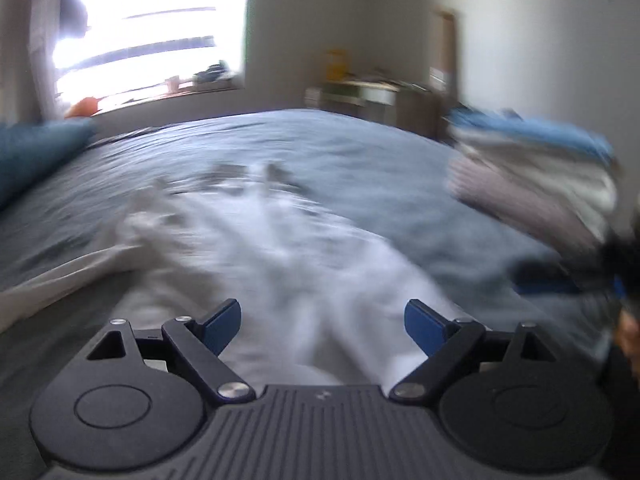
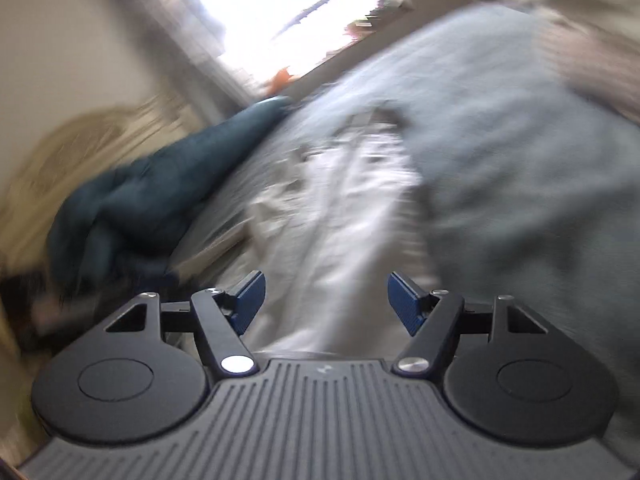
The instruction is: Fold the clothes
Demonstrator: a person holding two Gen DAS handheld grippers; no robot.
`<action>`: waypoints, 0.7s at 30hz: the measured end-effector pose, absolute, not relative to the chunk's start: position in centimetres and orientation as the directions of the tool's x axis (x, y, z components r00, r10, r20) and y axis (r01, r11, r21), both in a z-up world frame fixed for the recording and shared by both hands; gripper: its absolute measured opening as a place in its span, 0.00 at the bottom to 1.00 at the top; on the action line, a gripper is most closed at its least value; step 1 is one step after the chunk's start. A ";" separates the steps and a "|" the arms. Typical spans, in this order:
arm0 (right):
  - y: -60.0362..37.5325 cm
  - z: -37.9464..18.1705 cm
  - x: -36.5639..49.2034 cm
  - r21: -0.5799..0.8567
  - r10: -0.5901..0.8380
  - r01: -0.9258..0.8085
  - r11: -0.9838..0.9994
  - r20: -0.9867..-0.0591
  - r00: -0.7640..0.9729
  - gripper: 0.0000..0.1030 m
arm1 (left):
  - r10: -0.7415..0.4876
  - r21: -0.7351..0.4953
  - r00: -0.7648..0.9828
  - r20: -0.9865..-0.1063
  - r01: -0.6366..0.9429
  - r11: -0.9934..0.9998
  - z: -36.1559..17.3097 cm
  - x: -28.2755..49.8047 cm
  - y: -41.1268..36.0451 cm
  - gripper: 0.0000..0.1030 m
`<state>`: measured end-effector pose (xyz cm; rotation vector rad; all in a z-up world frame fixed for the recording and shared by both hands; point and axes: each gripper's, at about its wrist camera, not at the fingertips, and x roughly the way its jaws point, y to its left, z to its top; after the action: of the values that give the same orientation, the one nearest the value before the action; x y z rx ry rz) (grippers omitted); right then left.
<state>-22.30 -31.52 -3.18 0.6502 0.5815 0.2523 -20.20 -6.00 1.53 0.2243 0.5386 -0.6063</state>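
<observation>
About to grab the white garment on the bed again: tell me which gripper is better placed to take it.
Probably left. The left gripper, jaws open, hangs low over the white garment. The right gripper, also open, views it tilted. Blur leaves this uncertain.

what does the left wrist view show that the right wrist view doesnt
Only the left wrist view: a stack of folded clothes at the right of the bed, and a cluttered desk by the far wall. Only the right wrist view: a beige rounded shape beyond the dark teal pillow. Both: the white garment on the grey bedsheet, the bright window, and open tongs holding nothing.
</observation>
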 end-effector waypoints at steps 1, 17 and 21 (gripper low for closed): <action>-32.8 -3.8 -22.5 0.655 0.382 -0.005 0.755 -0.434 0.816 0.66 | -0.487 0.074 0.683 -0.544 0.617 0.783 0.8 -21.0 -7.5 0.87; -37.1 -10.5 -20.8 0.899 0.569 0.045 0.436 -0.314 0.760 0.09 | -0.462 0.596 0.745 -0.482 0.665 0.451 -7.1 -28.0 -18.7 0.65; -36.9 -9.0 -20.2 0.902 0.591 -0.022 0.431 -0.264 0.763 0.07 | -0.461 0.526 0.747 -0.479 0.665 0.530 -6.2 -26.8 -18.8 0.49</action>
<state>-20.24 -36.92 -8.99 1.0683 0.6140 0.4132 -26.82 -18.77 -6.15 0.7518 0.2977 -0.6837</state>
